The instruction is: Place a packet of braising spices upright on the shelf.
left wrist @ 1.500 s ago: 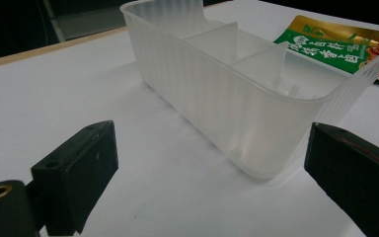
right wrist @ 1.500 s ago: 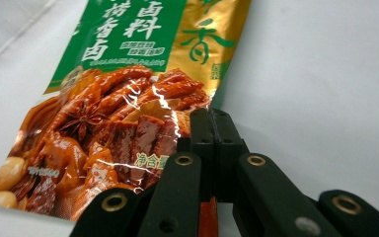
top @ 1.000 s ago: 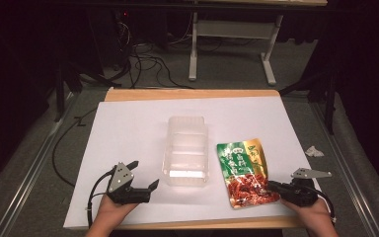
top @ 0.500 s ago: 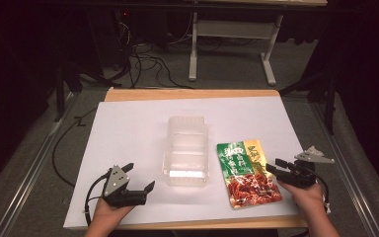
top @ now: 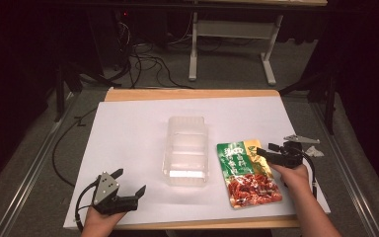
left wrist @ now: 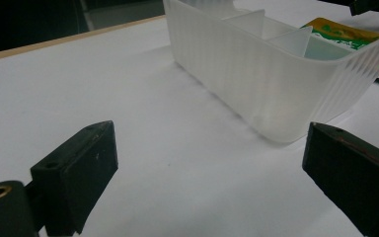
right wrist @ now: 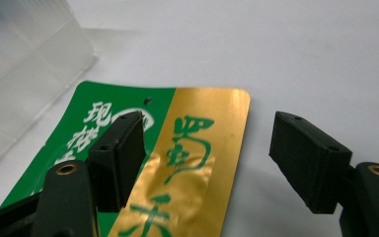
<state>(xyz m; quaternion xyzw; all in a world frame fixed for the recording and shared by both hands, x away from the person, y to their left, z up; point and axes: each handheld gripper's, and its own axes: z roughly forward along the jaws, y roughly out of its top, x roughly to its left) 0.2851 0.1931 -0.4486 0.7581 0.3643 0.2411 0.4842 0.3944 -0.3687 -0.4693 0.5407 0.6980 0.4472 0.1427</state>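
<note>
My right claw (top: 269,152) has just been opening and hangs over the top right corner of the snack pouch (top: 246,173), which lies flat just right of the clear tray (top: 186,148), nothing gripped. Next: straddle its edge and pinch. My left claw (top: 128,185), spread empty, waits left of the tray.

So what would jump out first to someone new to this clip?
The bright green, gold and red snack pouch lying flat on the white sheet, right of the clear divided plastic tray. The right gripper hovers open over the pouch's top edge; the left gripper waits open near the front edge.
</note>
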